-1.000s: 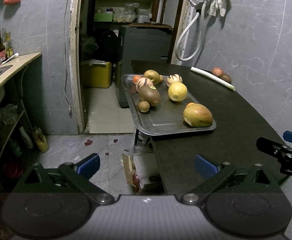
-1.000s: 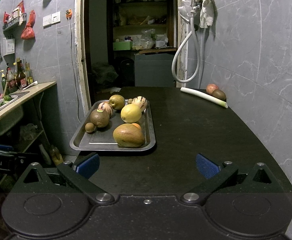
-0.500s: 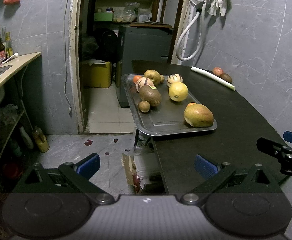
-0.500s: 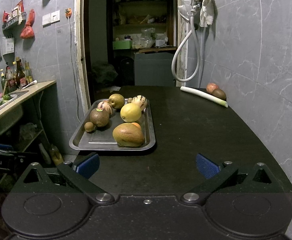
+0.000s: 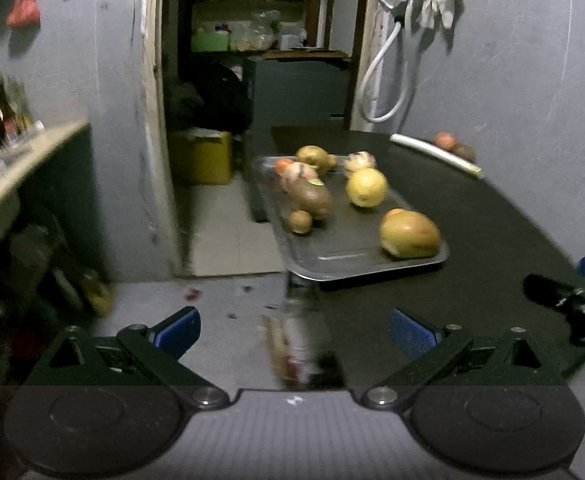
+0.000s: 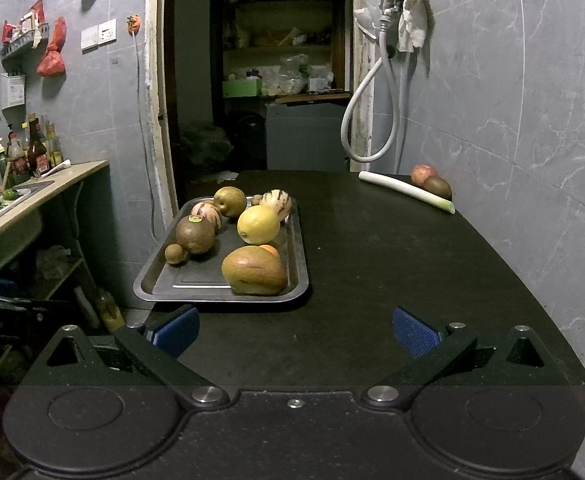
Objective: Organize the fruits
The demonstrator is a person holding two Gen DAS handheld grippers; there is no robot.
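Black and matt, the worktop [image 6: 392, 272] runs away from both cameras toward a dark doorway [image 6: 252, 80], with grey marble-patterned wall tiles [image 6: 532, 100] along its right side. A steel tray [image 6: 298, 256] sits on the worktop's left half, its near corner reaching the edge. On the tray lie a large mango [image 6: 254, 271] at the near end, an orange fruit [image 6: 270, 249] touching it just behind, a yellow citrus [image 6: 258, 224] past that, a brown stickered fruit [image 6: 195, 234] to the left with a small kiwi [image 6: 176, 253] beside it, and 2 striped melons [image 6: 276, 203] and a pear [image 6: 229, 201] at the far end. Well right of the tray, against the wall, a leek [image 6: 406, 191] lies slantwise with a red apple [image 6: 423, 175] and a brown fruit [image 6: 437, 187] just behind it.

Left of the tray, across a floor gap, a counter [image 6: 40, 192] carries bottles [image 6: 38, 148]. A white hose [image 6: 368, 116] hangs by the doorway.

Nothing lies between either tool and the tray. The left tongs [image 5: 294, 328] hang wide open and empty over the worktop's left edge; that view is blurred. The right tongs [image 6: 295, 330] are also spread wide, holding nothing, above bare worktop near the tray.
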